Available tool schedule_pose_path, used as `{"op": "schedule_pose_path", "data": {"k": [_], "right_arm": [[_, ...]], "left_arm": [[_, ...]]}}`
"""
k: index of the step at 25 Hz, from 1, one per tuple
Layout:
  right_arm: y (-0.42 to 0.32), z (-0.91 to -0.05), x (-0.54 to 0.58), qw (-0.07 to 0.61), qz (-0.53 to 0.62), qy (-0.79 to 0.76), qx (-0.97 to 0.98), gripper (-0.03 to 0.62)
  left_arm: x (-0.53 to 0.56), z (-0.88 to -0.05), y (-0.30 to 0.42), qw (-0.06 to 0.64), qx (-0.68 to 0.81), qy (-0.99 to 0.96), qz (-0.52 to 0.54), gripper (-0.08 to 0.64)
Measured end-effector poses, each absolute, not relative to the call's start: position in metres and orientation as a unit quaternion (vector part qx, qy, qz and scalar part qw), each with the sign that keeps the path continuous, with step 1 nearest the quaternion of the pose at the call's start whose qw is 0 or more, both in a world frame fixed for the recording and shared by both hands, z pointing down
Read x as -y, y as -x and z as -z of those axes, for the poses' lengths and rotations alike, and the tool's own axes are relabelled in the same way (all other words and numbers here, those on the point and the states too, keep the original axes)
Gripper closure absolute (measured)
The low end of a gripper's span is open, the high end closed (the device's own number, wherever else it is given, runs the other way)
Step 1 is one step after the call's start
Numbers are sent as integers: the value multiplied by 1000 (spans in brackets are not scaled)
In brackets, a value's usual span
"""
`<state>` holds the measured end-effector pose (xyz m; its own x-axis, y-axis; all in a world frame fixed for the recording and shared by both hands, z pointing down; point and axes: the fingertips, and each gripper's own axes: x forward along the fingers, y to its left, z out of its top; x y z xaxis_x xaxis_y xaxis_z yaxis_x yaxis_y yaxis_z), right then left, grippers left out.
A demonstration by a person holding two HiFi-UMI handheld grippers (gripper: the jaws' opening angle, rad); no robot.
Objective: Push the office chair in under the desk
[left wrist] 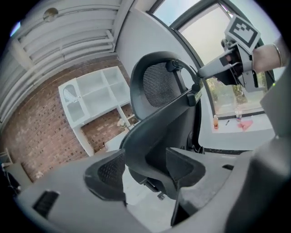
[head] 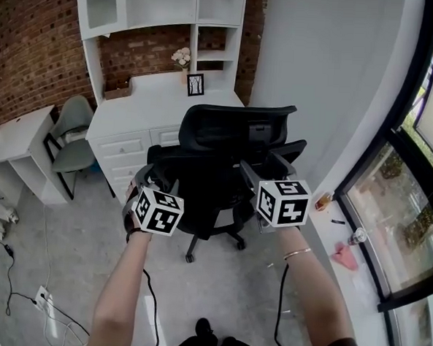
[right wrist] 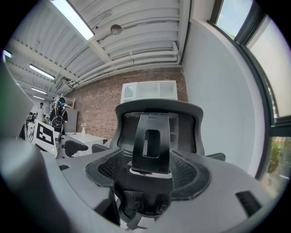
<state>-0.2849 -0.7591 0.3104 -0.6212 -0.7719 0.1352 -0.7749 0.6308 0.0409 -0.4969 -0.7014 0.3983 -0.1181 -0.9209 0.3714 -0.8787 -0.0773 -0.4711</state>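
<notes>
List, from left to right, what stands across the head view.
Small white table → grey-green chair → white desk → office chair → window sill → window.

Office-study setting inside a brick-walled industrial hall. A white desk [head: 155, 103] with hutch shelving [head: 161, 4] is standing against the brick wall [head: 34, 40]; a black office chair [head: 226, 133] is facing it. A second chair [head: 72, 134] is sitting at a side desk [head: 14, 138]. Strip lights [right wrist: 75, 18] are glowing under a ribbed ceiling [right wrist: 136, 41].
</notes>
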Motion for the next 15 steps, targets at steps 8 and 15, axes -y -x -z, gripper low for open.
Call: {"op": "schedule_pose_path", "data": {"k": [8, 15], "right_arm": [[273, -340, 689, 69, -37, -391, 917, 347], [241, -383, 635, 101, -51, -382, 917, 522]], "left_arm": [[649, -422, 451, -43, -669, 685, 283, 298], [602, -444, 395, -90, -657, 703, 257, 313]]}}
